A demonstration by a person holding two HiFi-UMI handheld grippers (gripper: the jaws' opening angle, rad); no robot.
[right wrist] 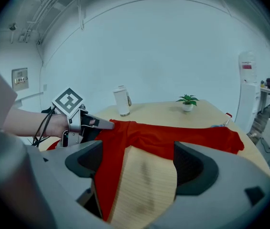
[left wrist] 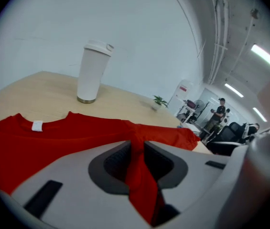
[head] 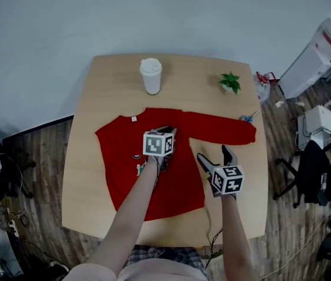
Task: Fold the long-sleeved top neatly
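Observation:
A red long-sleeved top (head: 118, 157) lies flat on the wooden table (head: 83, 204), collar toward the far edge. One sleeve (head: 224, 127) stretches out to the right. My left gripper (head: 166, 130) is over the chest of the top, shut on a strip of red cloth (left wrist: 142, 185) that runs up between its pads (left wrist: 120, 159). In the left gripper view the gripper (left wrist: 137, 149) looks along the top toward the collar label (left wrist: 37, 125). My right gripper (head: 214, 154) stands open just right of the top's body. Bare table and the top's edge (right wrist: 111, 166) show between the right gripper's (right wrist: 137, 161) jaws.
A white lidded tumbler (head: 151, 75) stands behind the collar. A small potted plant (head: 230, 82) sits at the far right, and blue-handled scissors (head: 247, 119) lie near the sleeve's cuff. Office chairs and equipment (head: 314, 157) crowd the floor to the right of the table.

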